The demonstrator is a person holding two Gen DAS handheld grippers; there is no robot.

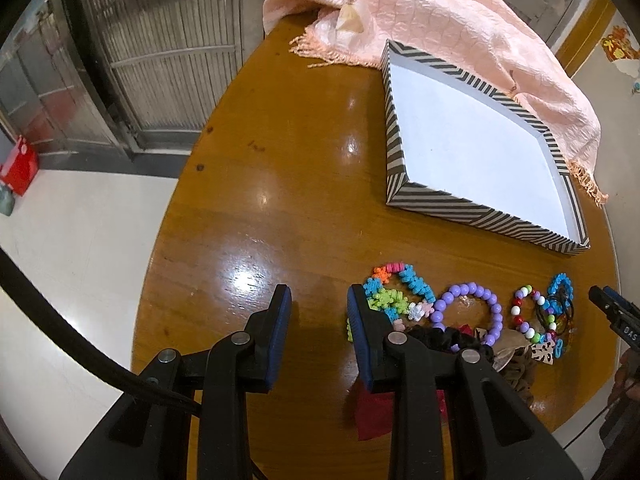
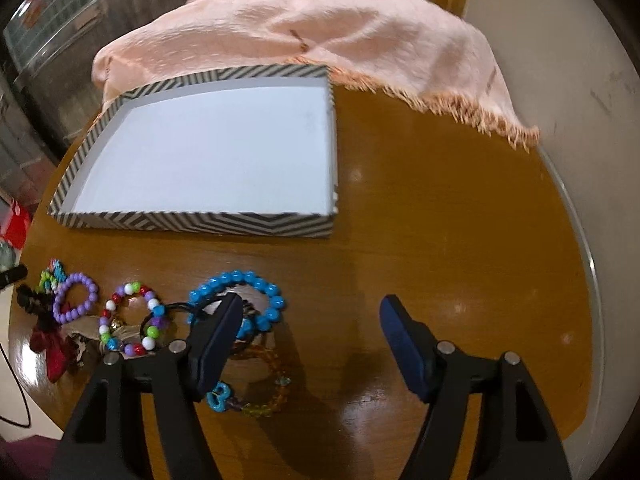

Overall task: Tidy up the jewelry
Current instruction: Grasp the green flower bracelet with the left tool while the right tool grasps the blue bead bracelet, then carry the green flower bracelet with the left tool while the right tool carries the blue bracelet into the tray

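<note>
I see the jewelry in a row on the brown tabletop [image 2: 440,200]: a blue bead bracelet [image 2: 240,300], a multicolored bead bracelet [image 2: 132,320], a purple bead bracelet [image 1: 468,308] and a plastic-link bracelet [image 1: 396,292]. Behind them lies the striped tray [image 2: 192,224], its white floor bare. My right tool [image 2: 310,312] hovers open, one finger over the blue bracelet; my left tool [image 1: 318,300] stands open beside the link bracelet. A pink scarf [image 2: 320,32] drapes behind.

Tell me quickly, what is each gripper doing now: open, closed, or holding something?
Left gripper: open, holding nothing, over bare table.
Right gripper: open, holding nothing; one finger is over the blue bracelet.
</note>
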